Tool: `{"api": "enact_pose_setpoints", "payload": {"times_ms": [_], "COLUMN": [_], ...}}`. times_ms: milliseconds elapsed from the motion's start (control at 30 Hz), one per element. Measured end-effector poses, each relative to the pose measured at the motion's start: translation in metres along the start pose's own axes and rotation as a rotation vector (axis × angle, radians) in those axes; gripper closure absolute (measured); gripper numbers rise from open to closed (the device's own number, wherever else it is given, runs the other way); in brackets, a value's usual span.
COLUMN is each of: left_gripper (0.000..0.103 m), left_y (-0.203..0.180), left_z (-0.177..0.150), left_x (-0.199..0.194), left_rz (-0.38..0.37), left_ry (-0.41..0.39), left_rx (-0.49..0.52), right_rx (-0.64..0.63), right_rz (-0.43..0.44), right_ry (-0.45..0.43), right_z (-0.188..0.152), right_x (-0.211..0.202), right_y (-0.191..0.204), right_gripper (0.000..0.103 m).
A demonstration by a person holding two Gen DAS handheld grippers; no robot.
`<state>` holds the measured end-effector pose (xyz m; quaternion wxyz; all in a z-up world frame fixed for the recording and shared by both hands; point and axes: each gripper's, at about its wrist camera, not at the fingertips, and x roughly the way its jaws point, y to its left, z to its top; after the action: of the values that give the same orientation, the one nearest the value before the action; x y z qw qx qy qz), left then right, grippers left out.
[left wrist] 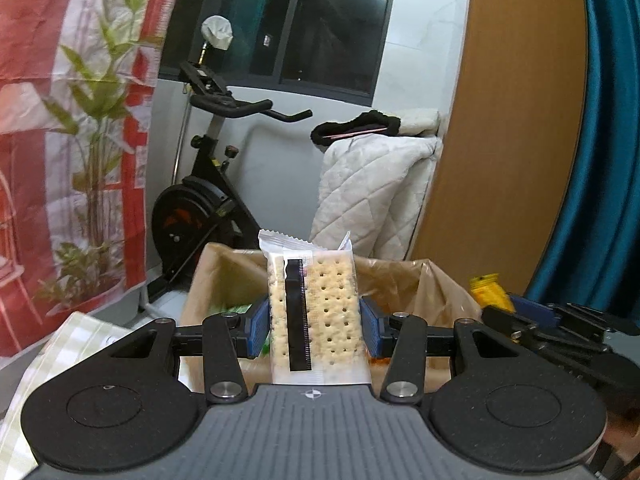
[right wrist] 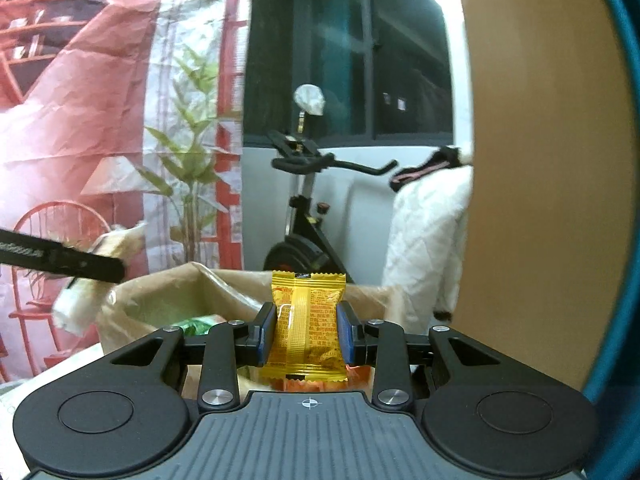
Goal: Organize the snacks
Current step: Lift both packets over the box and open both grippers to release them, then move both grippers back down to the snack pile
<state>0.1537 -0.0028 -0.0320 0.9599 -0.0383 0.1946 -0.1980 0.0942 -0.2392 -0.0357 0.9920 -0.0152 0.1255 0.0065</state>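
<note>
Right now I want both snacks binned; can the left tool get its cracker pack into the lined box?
Probably yes: the left tool holds the cracker pack upright just before the lined box, whose open top looks unobstructed.

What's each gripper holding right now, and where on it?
Left gripper pinches the cracker pack by its long sides, mid-length. Right gripper pinches the yellow packet by its sides.

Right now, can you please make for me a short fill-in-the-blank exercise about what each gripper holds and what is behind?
1. The left gripper is shut on a clear packet of ____.
2. The wrapped snack between the right gripper's jaws is ____ in colour.
3. Behind the lined box stands an exercise ____.

Missing words: crackers; yellow; bike
</note>
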Motion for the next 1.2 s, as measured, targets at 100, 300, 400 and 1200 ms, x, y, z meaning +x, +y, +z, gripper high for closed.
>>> {"api": "enact_pose_setpoints", "payload": {"times_ms": [100,300,400,1200], "left_gripper": [0.054,0.054,0.053,0.043], "left_y": [-0.003,-0.011,-0.014,0.003], "left_z": [0.004,-0.001,-0.004,-0.004], "left_x": [0.022,0.062,0.071,-0.013], "left_rz": [-0.018,-0.048,-0.054,0.007], "left_ry": [0.019,0.082,0.109,0.088], "left_rx": [-0.002,-0.003,0.005,0.025], "right_rx": [-0.046,-0.008,-0.004,0.120], "right_rz": [0.003,-0.016,-0.022,-0.008], "right_ry": [0.027,0.105,0.133,0.106], "right_z": [0.004,-0.002,-0.009,-0.017], "right_x": [0.026,0.066,0.073,-0.012], "right_y": [0.004,-0.007,-0.009,0.006], "right_gripper": [0.074,0.073,0.071,0.051]}}
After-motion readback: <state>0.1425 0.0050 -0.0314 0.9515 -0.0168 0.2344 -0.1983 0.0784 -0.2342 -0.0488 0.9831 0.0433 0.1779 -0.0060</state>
